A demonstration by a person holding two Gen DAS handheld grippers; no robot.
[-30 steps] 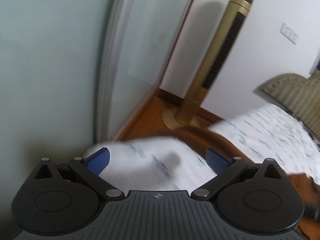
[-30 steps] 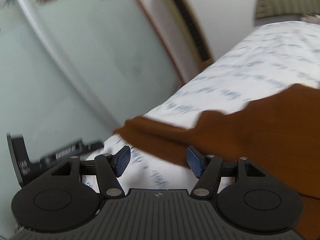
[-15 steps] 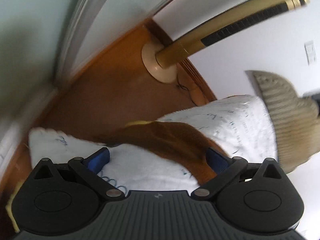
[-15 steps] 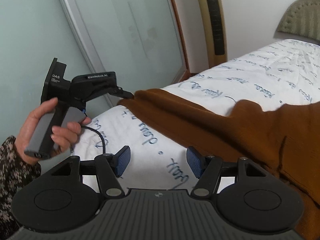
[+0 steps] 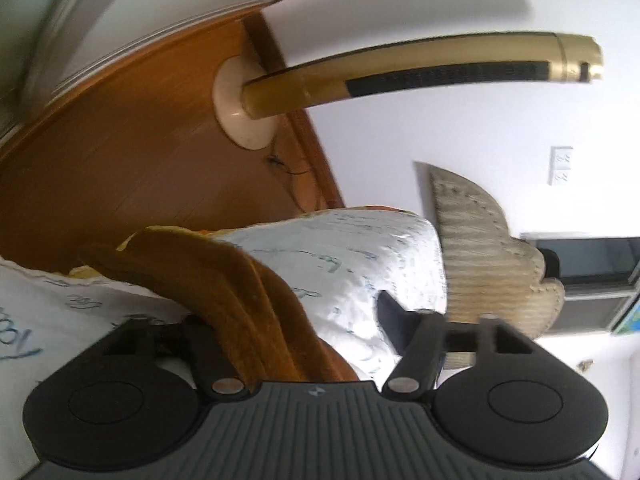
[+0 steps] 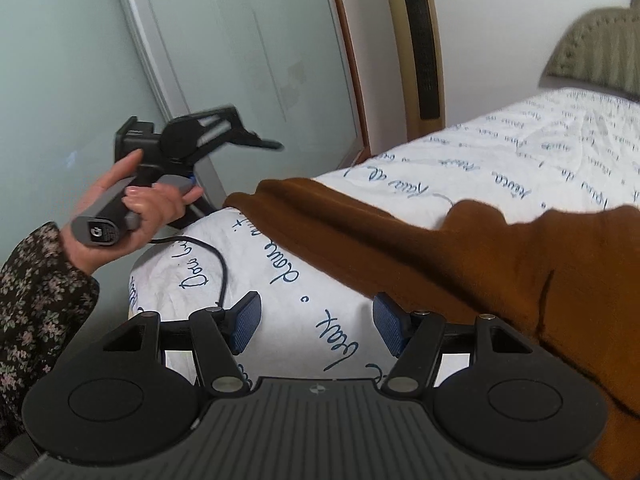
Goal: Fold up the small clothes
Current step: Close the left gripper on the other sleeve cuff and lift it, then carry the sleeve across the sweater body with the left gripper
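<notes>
Closing L gripper (image 5: 304, 328) on brown garment (image 5: 224, 280), edge between jaws, contact prob. R gripper (image 6: 316, 324) gapes empty; next I grab hem.

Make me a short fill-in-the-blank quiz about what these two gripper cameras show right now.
1. The garment lying on the bed is ____ in colour.
2. The bedsheet is white with handwriting-style print in ____ ink.
3. The fabric edge passes between the fingers of the ____ gripper, whose jaws are closing.
4. The tower fan by the wall is ____ and black.

Answers: brown; blue; left; gold
</notes>
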